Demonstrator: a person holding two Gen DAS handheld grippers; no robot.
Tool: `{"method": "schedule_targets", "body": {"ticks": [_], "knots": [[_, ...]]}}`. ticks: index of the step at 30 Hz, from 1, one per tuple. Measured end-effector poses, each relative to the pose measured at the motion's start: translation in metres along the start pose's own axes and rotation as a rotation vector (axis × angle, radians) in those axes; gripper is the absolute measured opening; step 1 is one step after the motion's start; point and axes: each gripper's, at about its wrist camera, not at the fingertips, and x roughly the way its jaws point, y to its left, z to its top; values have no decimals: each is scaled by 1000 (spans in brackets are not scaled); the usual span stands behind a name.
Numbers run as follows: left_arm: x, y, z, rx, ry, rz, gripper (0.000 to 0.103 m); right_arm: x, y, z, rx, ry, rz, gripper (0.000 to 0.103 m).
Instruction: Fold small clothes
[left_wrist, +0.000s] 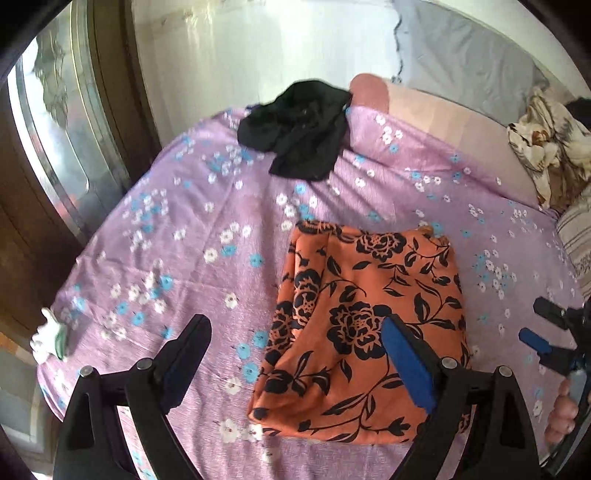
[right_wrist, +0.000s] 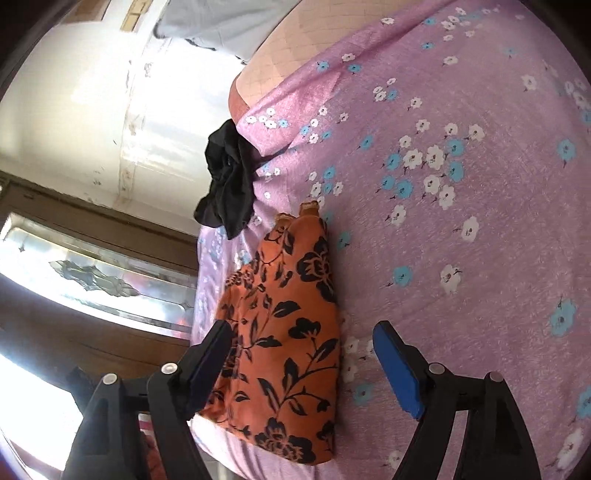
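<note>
An orange garment with black flowers (left_wrist: 365, 325) lies folded flat on the purple flowered bedsheet (left_wrist: 192, 236). It also shows in the right wrist view (right_wrist: 284, 332). My left gripper (left_wrist: 295, 332) is open and empty, hovering over the garment's near left edge. My right gripper (right_wrist: 301, 336) is open and empty above the garment's near end; it also shows at the right edge of the left wrist view (left_wrist: 535, 321). A crumpled black garment (left_wrist: 299, 129) lies at the far side of the bed, also seen in the right wrist view (right_wrist: 229, 181).
A pink pillow (left_wrist: 443, 114) and a grey sheet (left_wrist: 465, 55) lie at the bed's far end. A patterned cloth (left_wrist: 543, 147) and a striped cushion (left_wrist: 576, 236) sit at the right. A wooden wardrobe with a mirror (left_wrist: 55, 147) stands left of the bed.
</note>
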Motion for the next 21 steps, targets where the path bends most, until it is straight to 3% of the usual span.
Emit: {"method": "schedule_targets", "body": {"ticks": [6,11,21], "knots": [[-11,1,1,44,-95,57,93,4,21,-7,-66,-6,25,82],[-14,7,-1,41,-155,99,93,12,44,-20,-186,-28,-38,82],[-2,9,2,48,-189,133,93,33,55,-28,-243,-13,-72,82]]}}
